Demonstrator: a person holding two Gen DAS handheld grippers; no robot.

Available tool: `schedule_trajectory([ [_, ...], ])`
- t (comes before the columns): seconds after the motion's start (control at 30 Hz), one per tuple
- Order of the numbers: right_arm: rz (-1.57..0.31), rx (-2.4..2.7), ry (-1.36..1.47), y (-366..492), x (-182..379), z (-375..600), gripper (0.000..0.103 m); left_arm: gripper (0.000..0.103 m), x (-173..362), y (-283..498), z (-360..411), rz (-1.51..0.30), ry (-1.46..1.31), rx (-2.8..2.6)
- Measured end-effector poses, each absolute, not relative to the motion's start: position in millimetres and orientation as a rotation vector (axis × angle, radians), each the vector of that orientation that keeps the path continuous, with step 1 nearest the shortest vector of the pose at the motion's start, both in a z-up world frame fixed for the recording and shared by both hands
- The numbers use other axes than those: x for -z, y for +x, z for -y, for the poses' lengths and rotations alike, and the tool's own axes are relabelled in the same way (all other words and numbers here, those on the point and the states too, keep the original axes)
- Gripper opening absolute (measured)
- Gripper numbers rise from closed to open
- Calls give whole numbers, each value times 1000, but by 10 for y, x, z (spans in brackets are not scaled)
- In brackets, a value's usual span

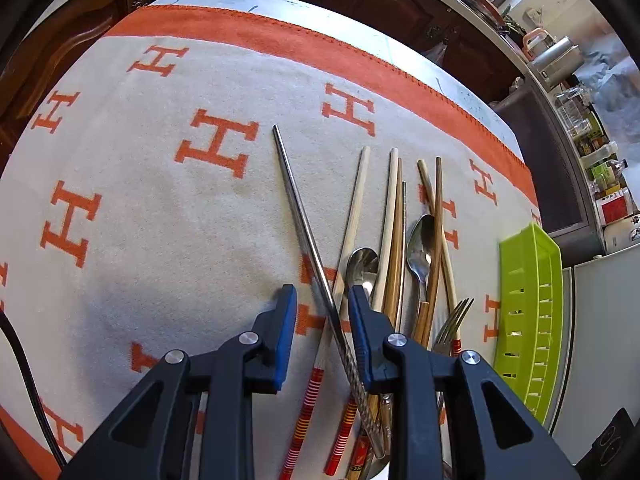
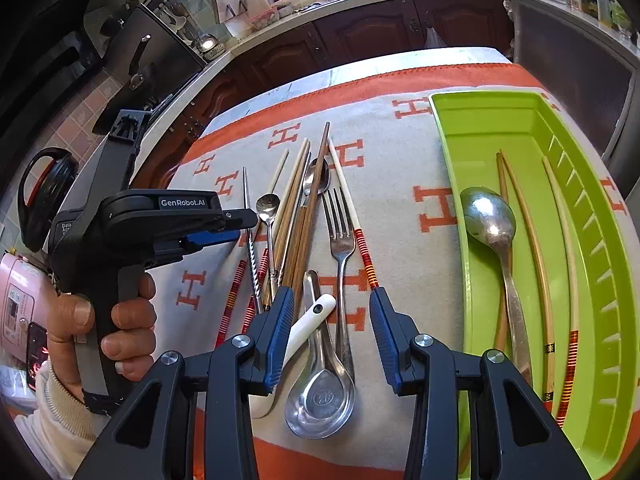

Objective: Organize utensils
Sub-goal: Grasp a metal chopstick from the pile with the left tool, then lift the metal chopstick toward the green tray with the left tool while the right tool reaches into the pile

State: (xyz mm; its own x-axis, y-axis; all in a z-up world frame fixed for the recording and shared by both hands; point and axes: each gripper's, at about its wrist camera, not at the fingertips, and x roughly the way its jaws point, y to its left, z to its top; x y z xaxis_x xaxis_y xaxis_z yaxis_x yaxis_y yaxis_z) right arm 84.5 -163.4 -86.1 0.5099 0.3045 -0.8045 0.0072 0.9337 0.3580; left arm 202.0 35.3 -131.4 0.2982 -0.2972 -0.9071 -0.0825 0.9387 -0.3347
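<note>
Inside the green tray [image 2: 480, 120]: three chopsticks [image 2: 536, 248], one spoon [image 2: 490, 220].

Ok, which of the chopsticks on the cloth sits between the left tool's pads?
The metal chopstick, the only silver one, slanting across the wooden ones with its twisted end under the left tool. The pads have not clamped it.

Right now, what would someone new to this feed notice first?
Probably the lime-green tray at the right of the H-patterned orange blanket, already holding a large spoon and some chopsticks. Next, the loose pile of chopsticks, spoons and a fork beside it. The left gripper straddles a metal chopstick, jaws not yet touching it.
</note>
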Motion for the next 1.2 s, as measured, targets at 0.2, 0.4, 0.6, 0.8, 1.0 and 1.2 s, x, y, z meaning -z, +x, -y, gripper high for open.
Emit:
schedule_trajectory([
  [0.2, -1026, -184, 336, 849, 870, 1617, 40, 6, 1341, 2061, -347, -1268, -345, 135],
  [0.4, -1021, -179, 333, 843, 853, 1618, 40, 4, 1363, 2032, -485, -1299, -349, 168],
  [0.6, -1024, -189, 327, 839, 843, 1569, 40, 4, 1334, 1912, -517, -1288, -243, 147],
  [0.8, -1019, -197, 297, 831, 820, 1470, 40, 4, 1316, 1779, -369, -1222, -98, 129],
  [1.0, -1028, -235, 242, 898, 766, 1305, 40, 3, 1317, 1723, -460, -1197, -138, 161],
  [1.2, -1046, -312, 136, 1093, 769, 1014, 28, 3, 1272, 1551, -667, -1202, -192, 182],
])
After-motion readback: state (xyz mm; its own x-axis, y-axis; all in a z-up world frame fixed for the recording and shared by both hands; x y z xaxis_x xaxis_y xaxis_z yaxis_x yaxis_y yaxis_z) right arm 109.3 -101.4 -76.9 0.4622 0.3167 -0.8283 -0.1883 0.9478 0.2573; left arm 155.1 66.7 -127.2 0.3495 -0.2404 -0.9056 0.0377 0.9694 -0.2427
